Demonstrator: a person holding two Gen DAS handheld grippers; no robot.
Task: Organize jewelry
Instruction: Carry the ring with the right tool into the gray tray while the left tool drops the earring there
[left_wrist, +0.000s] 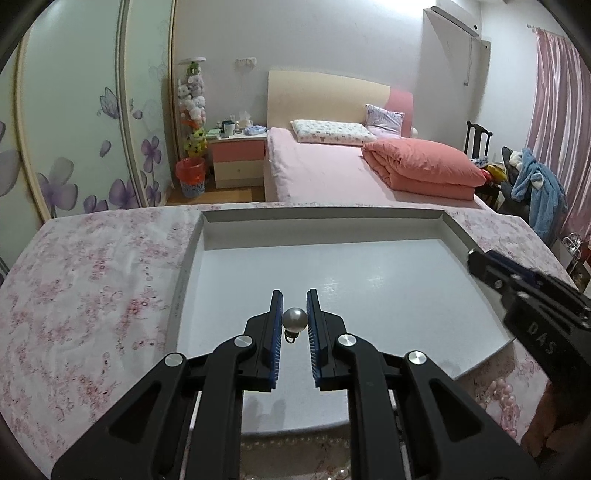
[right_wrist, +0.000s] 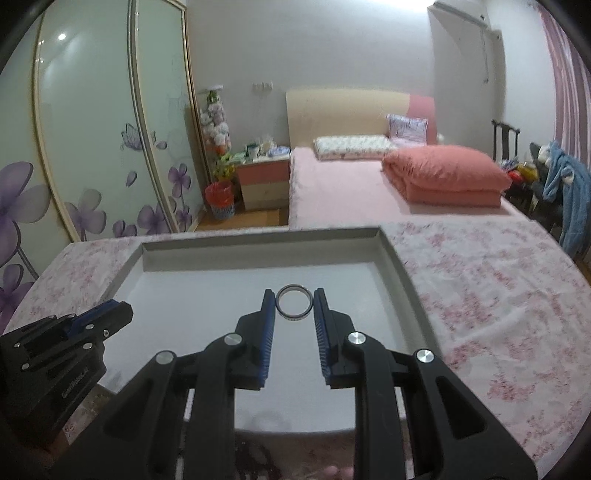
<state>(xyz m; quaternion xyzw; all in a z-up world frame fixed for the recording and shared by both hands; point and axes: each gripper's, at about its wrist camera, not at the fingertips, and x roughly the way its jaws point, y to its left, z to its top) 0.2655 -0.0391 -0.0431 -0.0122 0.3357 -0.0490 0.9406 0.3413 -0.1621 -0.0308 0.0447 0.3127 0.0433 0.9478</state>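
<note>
My left gripper (left_wrist: 294, 298) is shut on a pearl earring (left_wrist: 294, 319), a round white pearl with a small dark hook below it, held above the floor of a shallow white tray (left_wrist: 207, 236). My right gripper (right_wrist: 294, 298) is shut on a silver ring (right_wrist: 294, 301), held upright between the blue pads over the same tray (right_wrist: 399, 258). The right gripper (left_wrist: 517, 284) shows at the tray's right edge in the left wrist view. The left gripper (right_wrist: 92, 317) shows at the tray's left edge in the right wrist view.
The tray lies on a table with a pink floral cloth (left_wrist: 92, 295). Pearl strands (left_wrist: 295, 443) and pink beads (left_wrist: 506, 402) lie on the cloth at the tray's near edge. A bed (left_wrist: 332, 173), a nightstand (left_wrist: 238, 158) and a wardrobe (left_wrist: 74, 129) stand behind.
</note>
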